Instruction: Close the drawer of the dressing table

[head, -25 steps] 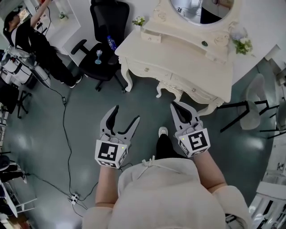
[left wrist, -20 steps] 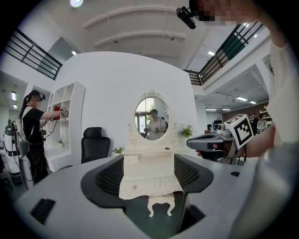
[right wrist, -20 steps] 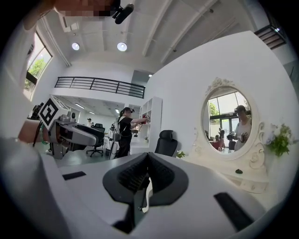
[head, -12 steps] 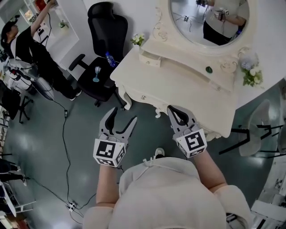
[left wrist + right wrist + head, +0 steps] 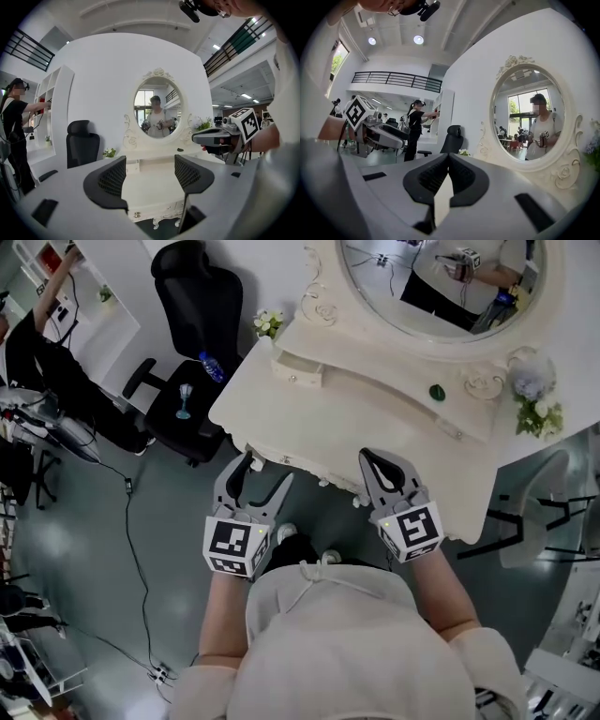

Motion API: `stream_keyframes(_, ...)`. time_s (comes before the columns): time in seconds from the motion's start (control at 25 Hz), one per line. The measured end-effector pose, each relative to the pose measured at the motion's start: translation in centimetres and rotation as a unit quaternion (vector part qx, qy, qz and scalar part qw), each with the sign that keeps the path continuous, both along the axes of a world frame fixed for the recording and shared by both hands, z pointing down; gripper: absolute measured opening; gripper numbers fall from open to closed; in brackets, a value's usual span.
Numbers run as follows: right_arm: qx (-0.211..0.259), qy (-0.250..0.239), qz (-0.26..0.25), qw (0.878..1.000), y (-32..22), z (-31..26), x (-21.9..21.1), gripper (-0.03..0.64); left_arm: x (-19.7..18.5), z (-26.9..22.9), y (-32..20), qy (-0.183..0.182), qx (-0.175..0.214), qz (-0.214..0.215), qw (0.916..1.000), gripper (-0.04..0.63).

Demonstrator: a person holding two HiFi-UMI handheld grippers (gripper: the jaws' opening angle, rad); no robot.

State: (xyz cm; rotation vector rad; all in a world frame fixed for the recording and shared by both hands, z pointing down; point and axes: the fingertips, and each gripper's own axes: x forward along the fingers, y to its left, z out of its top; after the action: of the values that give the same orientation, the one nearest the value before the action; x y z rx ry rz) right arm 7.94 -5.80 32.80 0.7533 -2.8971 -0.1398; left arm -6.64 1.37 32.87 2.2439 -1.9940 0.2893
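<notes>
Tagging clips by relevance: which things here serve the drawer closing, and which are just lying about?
Job: dressing table, small drawer sticking out, left gripper, right gripper.
Lying about: office chair, water bottle, glass, flowers, floor cable.

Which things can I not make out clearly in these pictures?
Head view: front drawers of the dressing table, mostly hidden under its top and behind the left tongs and right tongs.
Head view: dark green item on the shelf, too small to name.
Left gripper view: table front, mostly covered by the tongs.
</notes>
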Motion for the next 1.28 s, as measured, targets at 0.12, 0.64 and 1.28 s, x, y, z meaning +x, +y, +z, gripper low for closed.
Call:
stream_keyframes(0.12,-0.004,0.006,0.017,1.0,-2.4,0.6,-0.8,0.005,-1.1,1.1,-2.9,0.01,-0.01,0.014,0.9998,0.339)
stream_keyframes(0.64,-0.069,0.007,0.118,0.991,-14.0,5.0,-7.1,0.005,-8.7,8.2,-18.0,0.042,-0.079,0.098,0.9911,0.339)
stream_keyframes(1.28,-0.083,0.045,0.149,0.984,-21.4,14.8,-12.0,0.006,-10.6,21.6,-27.0,0.07,-0.177,0.132,0.9728,0.337)
